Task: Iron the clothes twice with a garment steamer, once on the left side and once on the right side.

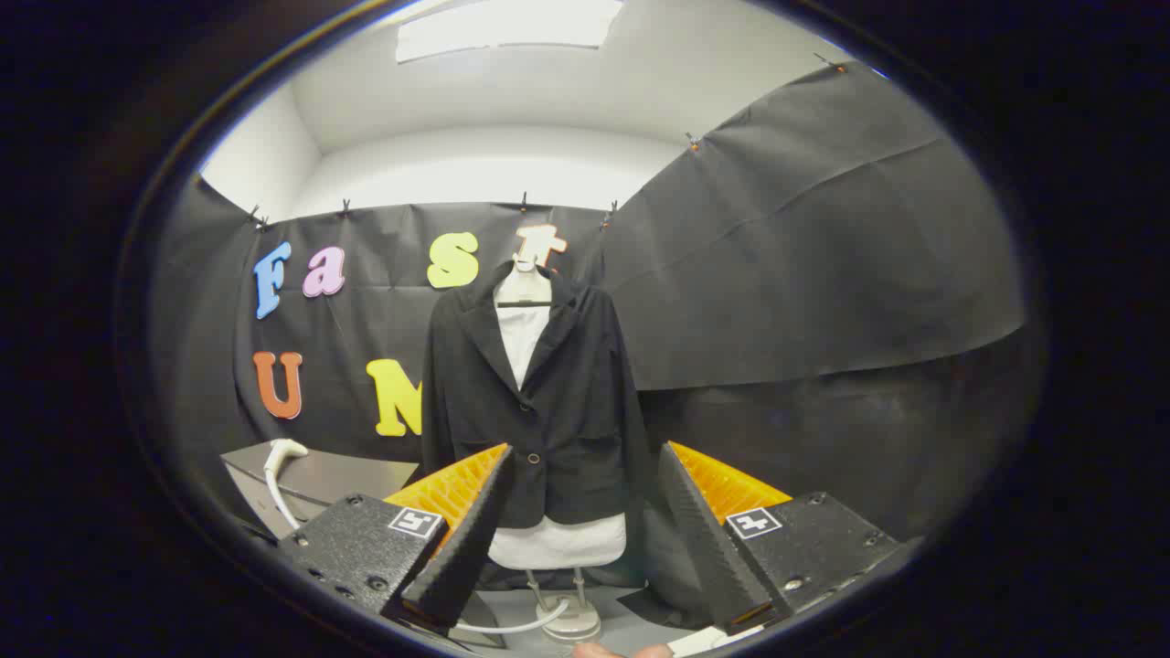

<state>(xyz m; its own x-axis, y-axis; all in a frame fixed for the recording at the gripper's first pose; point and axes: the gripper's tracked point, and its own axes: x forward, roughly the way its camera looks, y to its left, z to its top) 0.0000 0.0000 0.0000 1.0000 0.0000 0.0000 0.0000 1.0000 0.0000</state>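
Jacket [539, 402], black and buttoned at the waist, hangs on a white dress form [556, 541] well beyond the tool [585, 493], framed in the gap between its two fingers. The form stands on a thin metal stand with a round base [574, 627] on the floor. The tool is spread wide with nothing between its orange-ribbed fingers [457, 493]. To the left, past the left finger, a white garment steamer [279, 466] rests on a dark surface [338, 475], its hose [512, 626] curving across toward the stand's base. A fingertip of a hand [611, 651] shows below the stand.
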